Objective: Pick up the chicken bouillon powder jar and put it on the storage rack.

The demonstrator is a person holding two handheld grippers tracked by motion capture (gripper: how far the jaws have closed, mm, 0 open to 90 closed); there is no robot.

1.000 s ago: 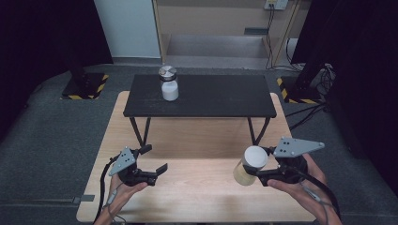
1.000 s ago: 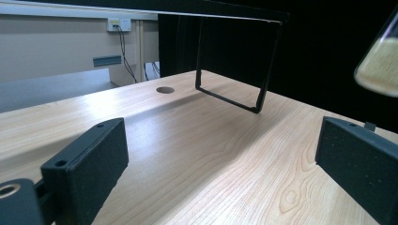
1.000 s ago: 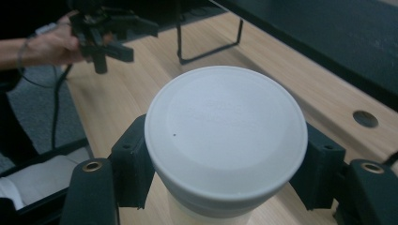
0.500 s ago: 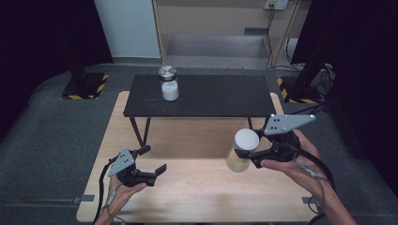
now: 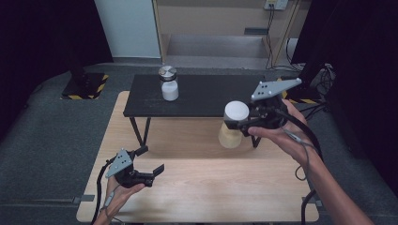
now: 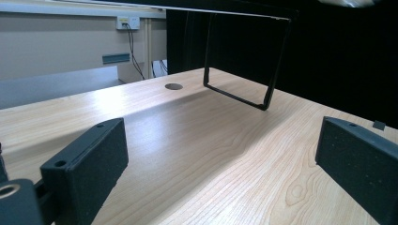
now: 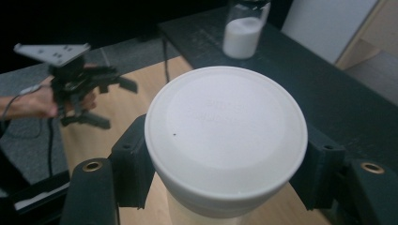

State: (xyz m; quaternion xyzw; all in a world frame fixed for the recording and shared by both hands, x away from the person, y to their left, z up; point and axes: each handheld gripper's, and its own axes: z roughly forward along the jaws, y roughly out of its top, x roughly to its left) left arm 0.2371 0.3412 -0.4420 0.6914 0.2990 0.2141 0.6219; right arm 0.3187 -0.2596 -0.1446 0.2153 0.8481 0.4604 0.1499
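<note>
Now, from the left: the left tongs (image 5: 149, 174) rest low over the wooden tabletop (image 5: 211, 197), jaws wide apart and empty, hand palm-up beneath them. On the black shelf (image 5: 211, 96) stands a steel-lidded jar (image 5: 168, 83). Over on the right, the right tongs (image 5: 237, 125) clamp a white-lidded tub (image 5: 233, 124) just under its lid, held in the air before the shelf's front edge. I'd judge this the carry step; next it wants lifting clear above the shelf, then setting down upright. The right forearm reaches forward, wrist level.
</note>
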